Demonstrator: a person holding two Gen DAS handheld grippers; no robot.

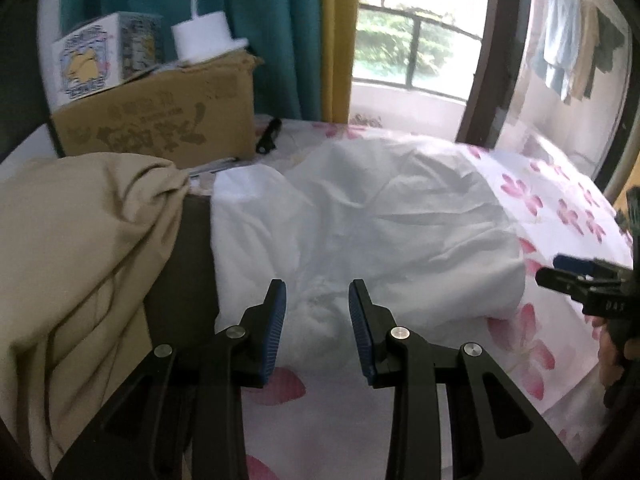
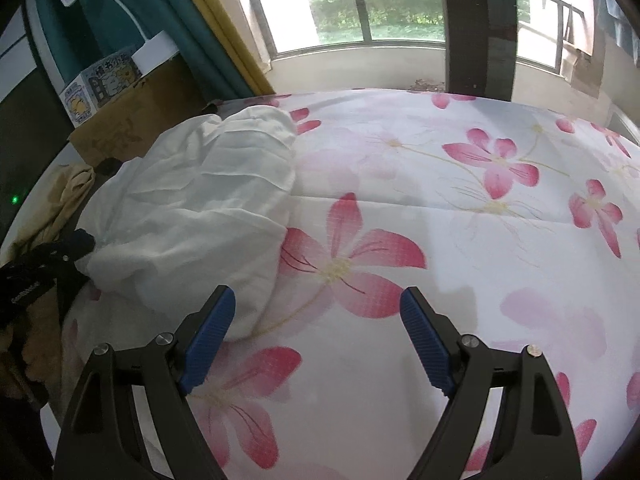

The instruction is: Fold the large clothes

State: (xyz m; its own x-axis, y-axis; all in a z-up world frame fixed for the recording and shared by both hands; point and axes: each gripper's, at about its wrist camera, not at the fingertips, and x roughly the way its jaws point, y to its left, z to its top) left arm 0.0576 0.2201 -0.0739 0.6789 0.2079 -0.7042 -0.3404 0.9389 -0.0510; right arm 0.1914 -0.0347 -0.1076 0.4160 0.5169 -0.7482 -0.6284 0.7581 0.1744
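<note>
White garment (image 1: 360, 216), crumpled on the flowered bed (image 2: 480, 240), lies ahead of my left gripper (image 1: 317, 300); fingers apart, empty. Right gripper (image 2: 316, 320) spread wide beside the hem. Risk: pinching bedsheet with the thin cloth. Beige clothing (image 1: 80, 260) and cardboard box (image 1: 160, 120) crowd my left.

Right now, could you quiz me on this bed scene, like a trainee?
1. True or false: the left hand-held gripper is shut on the white garment.
2. What pattern does the bedsheet carry?
3. The beige garment lies: A) left of the white one, B) on the cardboard box.

Key: 1 false, its jaws stand open; the right hand-held gripper is open too. 2 pink flowers. 3 A.
</note>
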